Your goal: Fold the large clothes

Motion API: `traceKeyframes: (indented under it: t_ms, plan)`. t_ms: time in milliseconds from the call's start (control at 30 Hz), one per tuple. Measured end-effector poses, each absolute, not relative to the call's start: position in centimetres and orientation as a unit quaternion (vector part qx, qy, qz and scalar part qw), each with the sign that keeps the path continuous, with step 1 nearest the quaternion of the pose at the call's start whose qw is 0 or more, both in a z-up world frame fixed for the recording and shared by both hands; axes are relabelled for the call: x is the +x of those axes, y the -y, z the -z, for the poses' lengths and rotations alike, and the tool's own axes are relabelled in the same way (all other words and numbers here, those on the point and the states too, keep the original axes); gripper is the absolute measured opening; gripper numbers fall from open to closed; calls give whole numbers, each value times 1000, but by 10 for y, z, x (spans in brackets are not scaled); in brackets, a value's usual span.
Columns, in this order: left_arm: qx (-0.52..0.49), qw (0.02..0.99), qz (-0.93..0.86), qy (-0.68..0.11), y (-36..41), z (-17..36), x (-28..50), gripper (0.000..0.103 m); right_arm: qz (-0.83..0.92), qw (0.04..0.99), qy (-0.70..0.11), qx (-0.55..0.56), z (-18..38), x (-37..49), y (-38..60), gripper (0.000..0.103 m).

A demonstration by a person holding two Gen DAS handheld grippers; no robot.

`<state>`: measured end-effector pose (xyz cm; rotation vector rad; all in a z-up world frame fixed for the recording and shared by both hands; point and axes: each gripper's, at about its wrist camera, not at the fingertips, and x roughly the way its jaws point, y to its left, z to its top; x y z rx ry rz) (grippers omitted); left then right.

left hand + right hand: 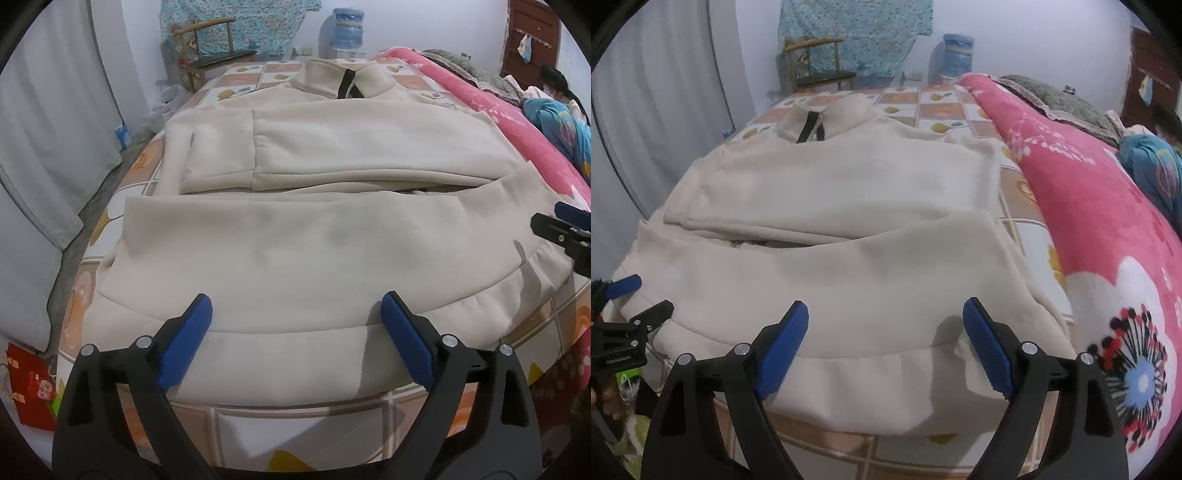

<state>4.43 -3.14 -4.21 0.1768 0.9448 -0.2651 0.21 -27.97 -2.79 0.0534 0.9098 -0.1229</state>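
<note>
A large cream fleece pullover (314, 240) (849, 266) lies flat on the bed, its collar (332, 81) with a black zipper at the far end. One sleeve (369, 147) is folded across the chest and another fold lies over the lower body. The ribbed hem (277, 354) (868, 380) hangs at the near edge of the bed. My left gripper (295, 299) (646, 295) stands open over the hem's left part, nothing between its blue pads. Over the hem's right part, my right gripper (885, 304) (565, 221) is open too, pads clear of the cloth.
The checked bed sheet (258, 424) shows around the pullover. A pink flowered blanket (1108, 221) is heaped along the right, with a person (554, 110) lying beyond it. A grey curtain (44, 129) hangs left; a wooden chair (214, 48) and water bottle (347, 26) stand behind.
</note>
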Motion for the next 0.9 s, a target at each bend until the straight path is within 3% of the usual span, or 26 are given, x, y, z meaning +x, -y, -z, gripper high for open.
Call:
traceKeyframes:
  t_ms: [367,767,900]
  plan:
    - [88,876,130,-455,30,44,47,95,80,869,-487,-31,48,22,267,96]
    - [99,877,149,-446,29,44,48,95,68,859,-507,-19,48,27,272,96]
    - [110,872,172,-445,24,34,52,95,60,868,-491,-44,23,27,267,96]
